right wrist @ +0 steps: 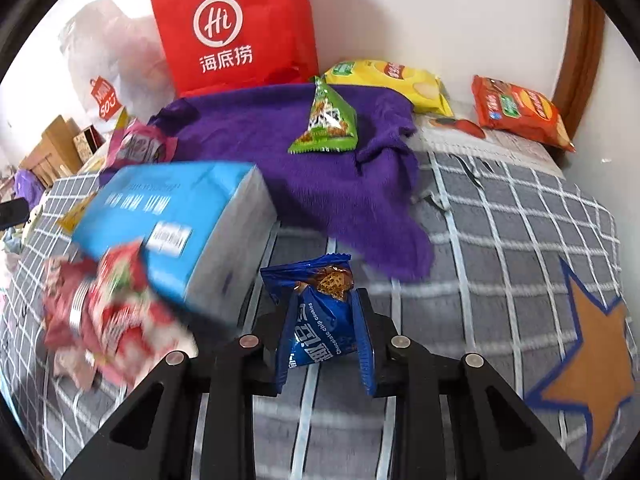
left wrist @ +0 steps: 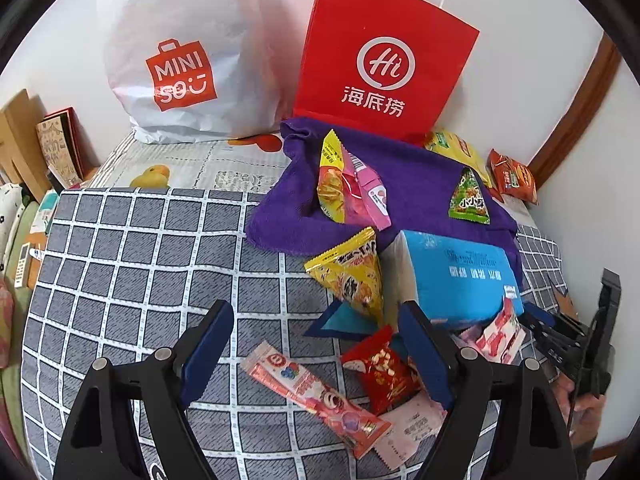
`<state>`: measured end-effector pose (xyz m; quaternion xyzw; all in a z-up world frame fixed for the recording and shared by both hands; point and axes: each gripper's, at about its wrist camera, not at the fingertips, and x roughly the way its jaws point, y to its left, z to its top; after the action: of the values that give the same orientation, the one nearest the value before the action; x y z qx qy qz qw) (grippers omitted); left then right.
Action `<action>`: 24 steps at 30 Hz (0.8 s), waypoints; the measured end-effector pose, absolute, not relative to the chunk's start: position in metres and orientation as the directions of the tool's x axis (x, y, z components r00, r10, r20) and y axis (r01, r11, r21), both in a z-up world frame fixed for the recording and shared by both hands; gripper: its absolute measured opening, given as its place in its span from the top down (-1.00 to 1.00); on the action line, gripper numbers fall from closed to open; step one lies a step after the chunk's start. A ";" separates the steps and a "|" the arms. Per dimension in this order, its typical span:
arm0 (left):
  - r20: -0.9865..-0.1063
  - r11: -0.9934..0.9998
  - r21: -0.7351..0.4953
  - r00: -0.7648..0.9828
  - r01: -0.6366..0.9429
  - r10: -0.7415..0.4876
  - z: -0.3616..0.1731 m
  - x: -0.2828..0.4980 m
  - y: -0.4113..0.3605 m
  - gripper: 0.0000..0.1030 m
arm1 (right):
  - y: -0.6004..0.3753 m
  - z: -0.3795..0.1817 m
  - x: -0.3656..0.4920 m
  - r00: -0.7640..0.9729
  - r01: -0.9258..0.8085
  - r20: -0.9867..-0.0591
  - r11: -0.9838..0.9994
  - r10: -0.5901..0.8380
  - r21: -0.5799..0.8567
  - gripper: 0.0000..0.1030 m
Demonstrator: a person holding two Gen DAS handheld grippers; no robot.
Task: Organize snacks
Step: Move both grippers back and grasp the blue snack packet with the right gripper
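We see a bed in a grey checked cover [left wrist: 132,264]. On it: purple towel [left wrist: 416,196] far right, blue box [left wrist: 460,280] nearer, and loose snack packets near, including a long pink one [left wrist: 316,394] and a red one [left wrist: 380,368].

We count two carrier bags standing at twelve o'clock: one white plastic bag [left wrist: 176,60] and one red paper bag [left wrist: 380,56]. One purple towel [left wrist: 412,184] lies before them, and one blue box [left wrist: 460,276] sits at three o'clock. On the towel we see three packets: one yellow [left wrist: 330,176], one pink [left wrist: 370,196], one green [left wrist: 468,198]. Two larger bags lie at one o'clock, one yellow chip bag [right wrist: 392,80] and one orange bag [right wrist: 520,112]. We count one blue cookie packet [right wrist: 320,312].
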<state>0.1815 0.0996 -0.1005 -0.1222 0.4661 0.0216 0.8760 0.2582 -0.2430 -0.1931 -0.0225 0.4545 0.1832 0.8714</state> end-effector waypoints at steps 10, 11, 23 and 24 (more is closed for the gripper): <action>-0.818 0.964 -0.212 0.569 -0.159 -0.086 -0.103 0.164 0.106 -0.61 | -0.249 -0.190 0.201 0.524 -0.337 -0.798 0.933 0.299 0.128 0.06; -0.817 0.964 -0.215 0.570 -0.158 -0.088 -0.102 0.163 0.106 -0.61 | -0.250 -0.191 0.200 0.533 -0.331 -0.790 0.934 0.302 0.133 -0.05; -0.833 0.959 -0.202 0.550 -0.198 -0.061 -0.115 0.146 0.119 -0.61 | -0.230 -0.210 0.202 0.581 -0.272 -0.790 0.962 0.195 0.038 0.14; -0.838 0.958 -0.207 0.542 -0.201 -0.068 -0.120 0.147 0.120 -0.61 | -0.231 -0.210 0.202 0.581 -0.269 -0.790 0.962 0.196 0.041 0.14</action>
<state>0.1469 0.1200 -0.1200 -0.1406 0.4771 0.0384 0.8667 0.2017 -0.2308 -0.2098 -0.0416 0.4385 0.1311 0.8882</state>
